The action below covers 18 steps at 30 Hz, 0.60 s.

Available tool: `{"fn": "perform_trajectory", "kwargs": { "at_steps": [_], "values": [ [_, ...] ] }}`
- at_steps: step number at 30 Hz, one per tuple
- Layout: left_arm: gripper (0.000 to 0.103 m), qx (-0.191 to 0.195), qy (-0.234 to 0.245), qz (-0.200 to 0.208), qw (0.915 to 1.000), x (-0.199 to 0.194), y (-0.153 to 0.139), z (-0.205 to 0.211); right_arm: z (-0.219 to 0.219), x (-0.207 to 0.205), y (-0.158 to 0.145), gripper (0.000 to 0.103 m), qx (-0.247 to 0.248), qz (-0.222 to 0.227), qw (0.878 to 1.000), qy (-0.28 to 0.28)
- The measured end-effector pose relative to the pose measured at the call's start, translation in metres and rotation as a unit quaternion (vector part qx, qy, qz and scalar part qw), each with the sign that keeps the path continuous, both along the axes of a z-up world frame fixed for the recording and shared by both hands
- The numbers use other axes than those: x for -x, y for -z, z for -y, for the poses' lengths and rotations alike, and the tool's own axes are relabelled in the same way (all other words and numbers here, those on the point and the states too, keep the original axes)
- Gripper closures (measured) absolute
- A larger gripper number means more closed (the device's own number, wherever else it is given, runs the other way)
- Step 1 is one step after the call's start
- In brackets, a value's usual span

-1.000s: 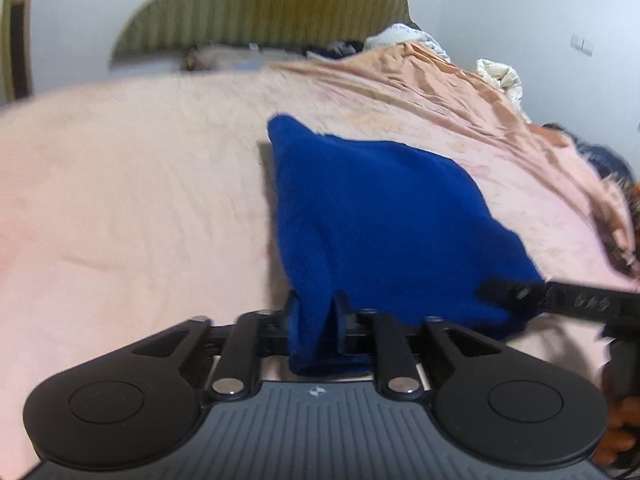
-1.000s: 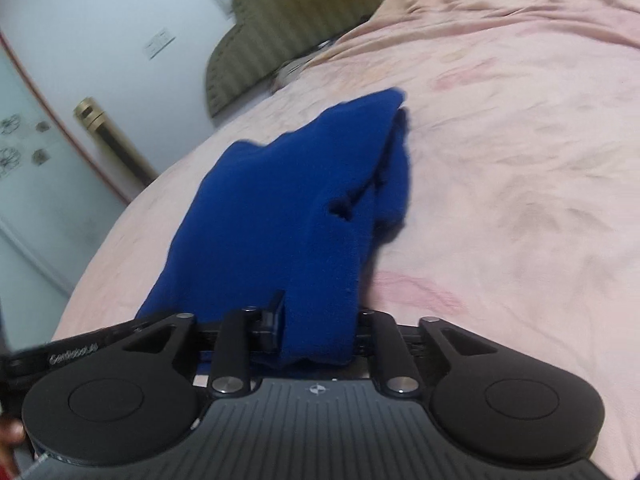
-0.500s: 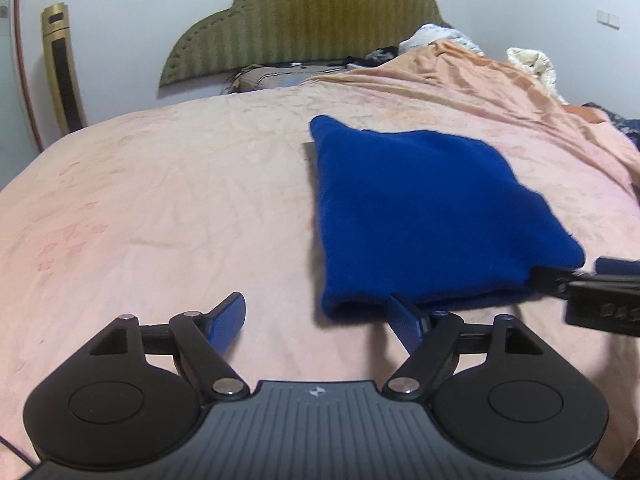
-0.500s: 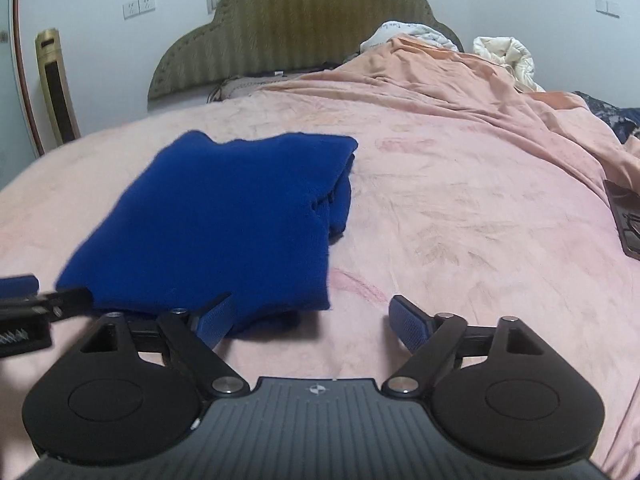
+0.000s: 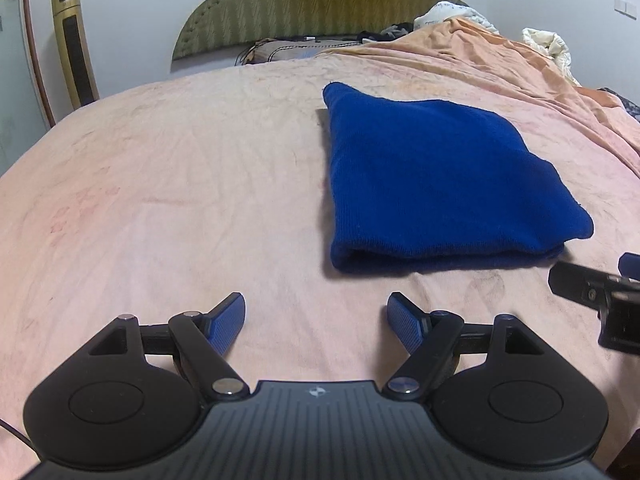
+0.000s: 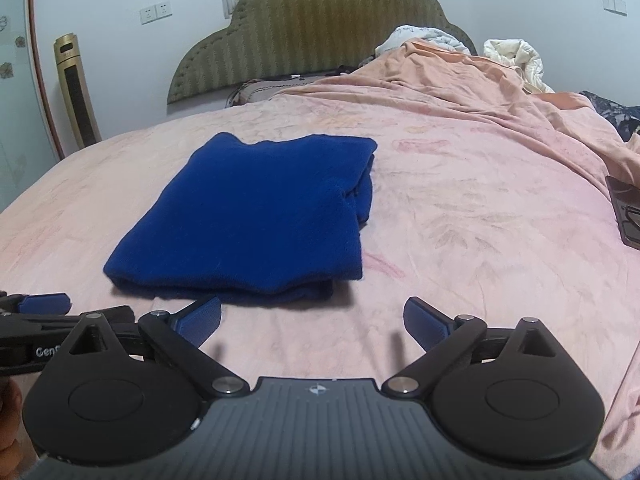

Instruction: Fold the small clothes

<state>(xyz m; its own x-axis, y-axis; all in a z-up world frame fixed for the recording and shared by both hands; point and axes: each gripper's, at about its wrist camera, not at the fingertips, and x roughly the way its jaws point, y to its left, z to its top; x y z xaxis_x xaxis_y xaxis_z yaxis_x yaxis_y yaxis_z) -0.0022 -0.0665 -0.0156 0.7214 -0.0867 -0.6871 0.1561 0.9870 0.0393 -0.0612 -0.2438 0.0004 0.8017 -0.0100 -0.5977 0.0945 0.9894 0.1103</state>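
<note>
A blue knitted garment lies folded into a flat rectangle on the pink bedspread; it also shows in the right wrist view. My left gripper is open and empty, a little short of the garment's near left corner. My right gripper is open and empty, just short of the garment's near edge. The right gripper's fingers show at the right edge of the left wrist view, and the left gripper's fingers show at the left edge of the right wrist view.
A green padded headboard stands at the far end. Rumpled orange bedding and white quilts pile up at the far right. A dark flat object lies at the bed's right edge. A gold tower unit stands left.
Both grippers were shut on the garment's near edge a second ago. They have opened, let it go and drawn back; the garment now lies flat on the bed.
</note>
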Motion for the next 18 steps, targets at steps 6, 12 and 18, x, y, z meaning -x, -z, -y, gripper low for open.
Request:
{"fn": "perform_trajectory", "kwargs": {
  "at_steps": [6,12,18],
  "values": [
    [0.024,-0.003,-0.006,-0.001,1.0,0.003,0.0,0.001,-0.005,0.007,0.002,0.002,0.007,-0.005,1.0,-0.007],
    [0.023,-0.006,-0.007,-0.003,1.0,0.006,0.0,0.0,-0.009,0.011,0.004,0.001,0.015,-0.012,1.0,-0.014],
    [0.02,-0.007,-0.012,0.004,0.9999,0.009,0.002,-0.002,-0.013,0.009,0.009,0.0,0.019,-0.02,0.999,-0.016]
  ]
}}
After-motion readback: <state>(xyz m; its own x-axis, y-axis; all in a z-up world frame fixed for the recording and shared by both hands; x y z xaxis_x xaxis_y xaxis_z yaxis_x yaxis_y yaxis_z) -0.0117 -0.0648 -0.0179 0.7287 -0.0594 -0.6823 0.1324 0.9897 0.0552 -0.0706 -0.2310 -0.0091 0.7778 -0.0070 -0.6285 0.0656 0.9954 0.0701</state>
